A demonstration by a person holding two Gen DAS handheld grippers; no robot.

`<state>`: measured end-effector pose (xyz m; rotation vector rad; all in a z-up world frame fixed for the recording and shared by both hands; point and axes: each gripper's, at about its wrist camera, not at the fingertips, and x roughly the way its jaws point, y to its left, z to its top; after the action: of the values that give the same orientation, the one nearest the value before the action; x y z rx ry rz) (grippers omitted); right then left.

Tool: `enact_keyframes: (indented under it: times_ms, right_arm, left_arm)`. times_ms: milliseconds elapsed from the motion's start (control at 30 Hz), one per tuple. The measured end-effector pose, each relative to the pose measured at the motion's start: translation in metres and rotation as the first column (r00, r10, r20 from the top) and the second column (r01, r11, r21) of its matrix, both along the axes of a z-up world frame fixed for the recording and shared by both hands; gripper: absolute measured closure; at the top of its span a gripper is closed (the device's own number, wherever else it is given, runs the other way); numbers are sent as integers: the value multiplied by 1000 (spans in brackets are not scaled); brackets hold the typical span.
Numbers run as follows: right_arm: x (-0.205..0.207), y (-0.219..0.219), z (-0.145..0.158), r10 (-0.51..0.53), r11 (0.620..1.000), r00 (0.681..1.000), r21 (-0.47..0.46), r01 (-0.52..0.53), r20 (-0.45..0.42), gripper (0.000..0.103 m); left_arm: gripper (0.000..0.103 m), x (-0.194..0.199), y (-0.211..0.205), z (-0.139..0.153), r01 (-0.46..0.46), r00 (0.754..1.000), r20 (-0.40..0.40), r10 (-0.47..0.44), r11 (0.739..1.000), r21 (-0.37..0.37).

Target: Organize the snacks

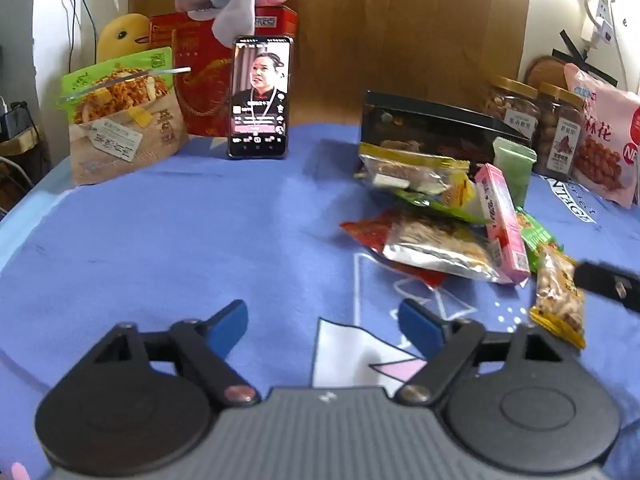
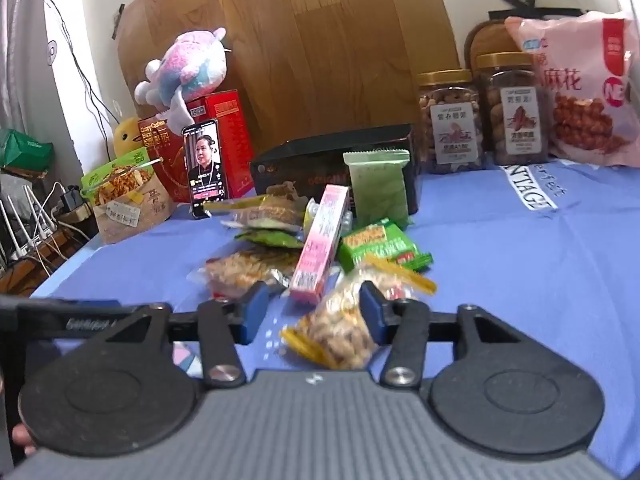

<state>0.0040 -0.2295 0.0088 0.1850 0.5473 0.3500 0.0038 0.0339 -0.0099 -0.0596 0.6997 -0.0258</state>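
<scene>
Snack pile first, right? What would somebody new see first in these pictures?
Probably, yes: the snack pile lies jumbled mid-cloth before a black box, its pink box sticking up. A glowing phone leans on a red tin at the back left. The right gripper is open around a peanut packet.

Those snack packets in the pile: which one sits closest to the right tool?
The clear peanut packet with yellow ends. It lies between the open fingers of the right tool, while the pink box and green packet lie farther back.
</scene>
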Motion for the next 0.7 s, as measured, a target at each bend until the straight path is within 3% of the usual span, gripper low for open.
enact_keyframes:
  times_ms: [233, 300, 333, 400, 433, 500, 600, 700]
  right_arm:
    - [58, 23, -10, 0, 997, 996, -72, -7, -93, 59]
    - [70, 22, -14, 39, 999, 991, -27, -43, -127, 69]
    - [71, 21, -14, 37, 999, 991, -15, -39, -132, 70]
    - [65, 16, -9, 26, 1000, 994, -4, -26, -107, 82]
    - [58, 11, -4, 25, 1000, 996, 19, -23, -81, 100]
    - [37, 2, 10, 58, 995, 998, 86, -57, -1, 101]
    - [3, 6, 24, 204, 977, 974, 42, -209, 98, 101]
    - [-19, 15, 18, 304, 953, 950, -26, -303, 75, 101]
  left_arm:
    - [32, -8, 10, 3, 5, 999, 36, -5, 1000, 9]
    - [32, -12, 11, 5, 15, 999, 52, -15, 1000, 14]
    - [32, -14, 12, 6, 24, 998, 61, -25, 1000, 14]
    - [32, -18, 13, 10, 46, 996, 80, -46, 999, 6]
    - [32, -20, 15, 12, 59, 994, 92, -58, 998, -1]
    - [32, -22, 20, 17, 84, 990, 113, -80, 996, -24]
    - [31, -23, 30, 23, 110, 987, 130, -99, 991, -83]
    - [30, -22, 37, 25, 113, 987, 131, -98, 986, -120]
